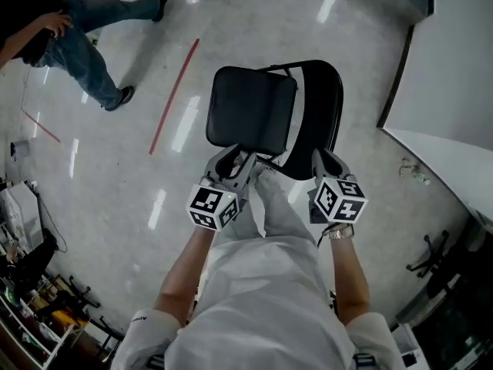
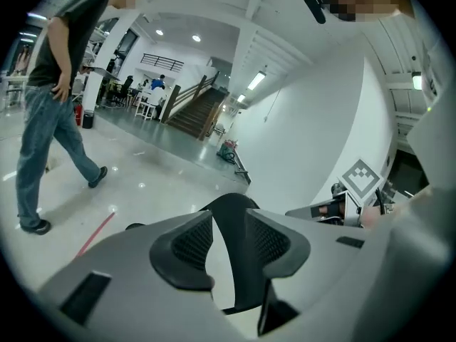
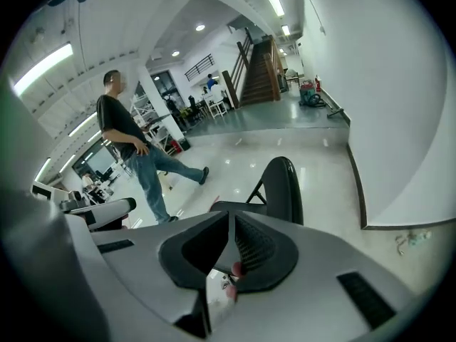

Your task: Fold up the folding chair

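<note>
Folding chair (image 1: 254, 110) stands fully open on the floor (image 1: 362, 45); folding has not begun. Left hand-held gripper (image 1: 233, 163) is parted and empty, and right hand-held gripper (image 1: 327, 163) is clenched on nothing, both near the seat.

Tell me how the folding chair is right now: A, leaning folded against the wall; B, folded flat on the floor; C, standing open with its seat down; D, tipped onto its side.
C: the folding chair stands upright on the floor, its seat level and its backrest up, not yet folded.
</note>
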Available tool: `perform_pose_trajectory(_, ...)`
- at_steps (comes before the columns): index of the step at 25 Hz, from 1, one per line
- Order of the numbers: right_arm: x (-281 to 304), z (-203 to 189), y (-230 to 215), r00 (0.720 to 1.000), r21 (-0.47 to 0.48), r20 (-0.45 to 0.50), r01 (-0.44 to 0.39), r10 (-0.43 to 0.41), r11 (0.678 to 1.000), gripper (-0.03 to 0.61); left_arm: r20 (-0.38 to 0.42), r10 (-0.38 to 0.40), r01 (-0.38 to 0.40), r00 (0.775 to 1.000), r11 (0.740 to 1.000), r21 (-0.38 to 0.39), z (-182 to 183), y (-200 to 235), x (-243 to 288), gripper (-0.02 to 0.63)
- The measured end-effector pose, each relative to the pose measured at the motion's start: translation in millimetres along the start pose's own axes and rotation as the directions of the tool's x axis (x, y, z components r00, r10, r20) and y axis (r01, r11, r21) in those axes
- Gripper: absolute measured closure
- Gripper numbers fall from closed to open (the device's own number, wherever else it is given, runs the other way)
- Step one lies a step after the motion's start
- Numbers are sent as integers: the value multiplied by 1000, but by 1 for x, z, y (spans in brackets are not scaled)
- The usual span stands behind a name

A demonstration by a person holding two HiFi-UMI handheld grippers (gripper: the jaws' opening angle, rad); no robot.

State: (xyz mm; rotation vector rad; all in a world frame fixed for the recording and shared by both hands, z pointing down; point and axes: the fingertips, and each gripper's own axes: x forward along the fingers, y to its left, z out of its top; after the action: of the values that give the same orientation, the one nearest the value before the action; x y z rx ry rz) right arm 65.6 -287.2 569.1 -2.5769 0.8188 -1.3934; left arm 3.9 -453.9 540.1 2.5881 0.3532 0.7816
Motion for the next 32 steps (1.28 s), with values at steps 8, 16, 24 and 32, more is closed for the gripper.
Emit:
perform_pose_trajectory(8, 45, 12, -59, 994, 14, -47, 98, -98, 995, 507, -48, -110, 112, 993, 993, 34, -5, 19, 52, 482)
perform_pose_trajectory(16, 89, 3, -107, 976, -20, -74, 203, -204, 979, 392, -98, -118, 119, 988, 993, -1, -37, 60, 88, 482)
perform_pose_trajectory(24, 115, -6, -137, 969, 14, -113, 222, -219, 975, 382, -116, -136, 133, 984, 991, -31, -54, 90, 108, 482)
perform_pose_trajectory(32, 162, -36, -129, 933, 101, -357, 76, -35, 992, 370, -134, -139, 132, 981, 989, -61, -82, 132, 129, 480)
